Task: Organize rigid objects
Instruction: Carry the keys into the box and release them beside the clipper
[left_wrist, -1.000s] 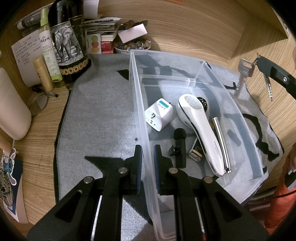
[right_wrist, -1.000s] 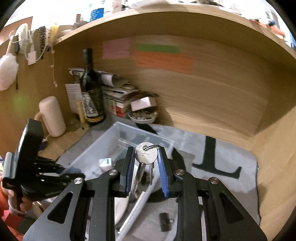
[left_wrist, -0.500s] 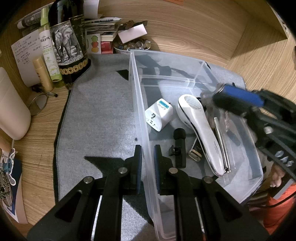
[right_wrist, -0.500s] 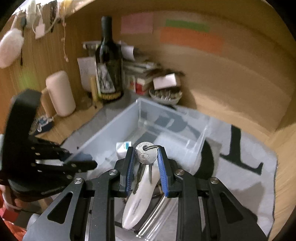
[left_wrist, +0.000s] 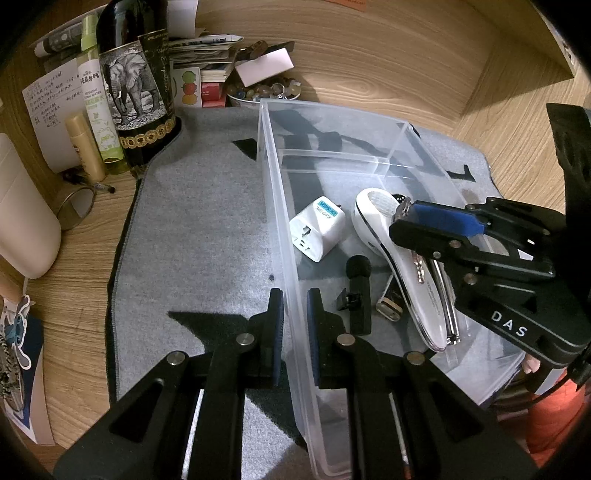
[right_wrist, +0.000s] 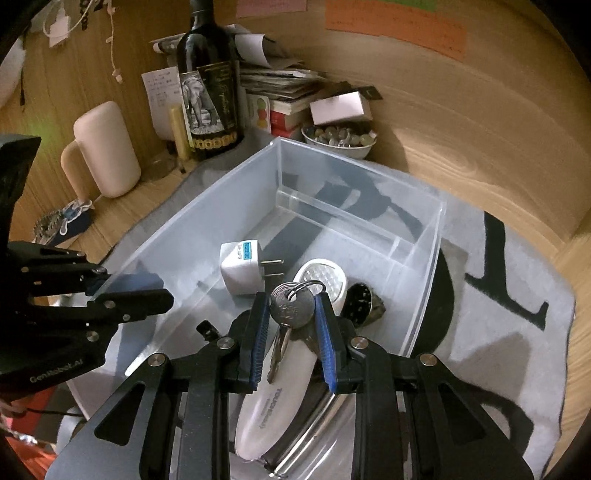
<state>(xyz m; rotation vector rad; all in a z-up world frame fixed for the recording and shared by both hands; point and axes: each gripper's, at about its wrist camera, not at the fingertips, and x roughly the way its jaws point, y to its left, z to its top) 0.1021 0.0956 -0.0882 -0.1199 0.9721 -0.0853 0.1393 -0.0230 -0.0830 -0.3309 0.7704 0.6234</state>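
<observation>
- Keys clamped by the head in right gripper, hanging over bin, just above white device.
- Might drop onto device on release and skid or clatter against steel bar; dangling blades might also snag a pad.
- Left gripper pinched shut on near bin wall; a slip there could let the bin shift.
- Right view alone showed key head between pads and plug beyond.
- Left view alone showed the wall grip, black clip just ahead, keys mostly hidden behind right gripper.
</observation>
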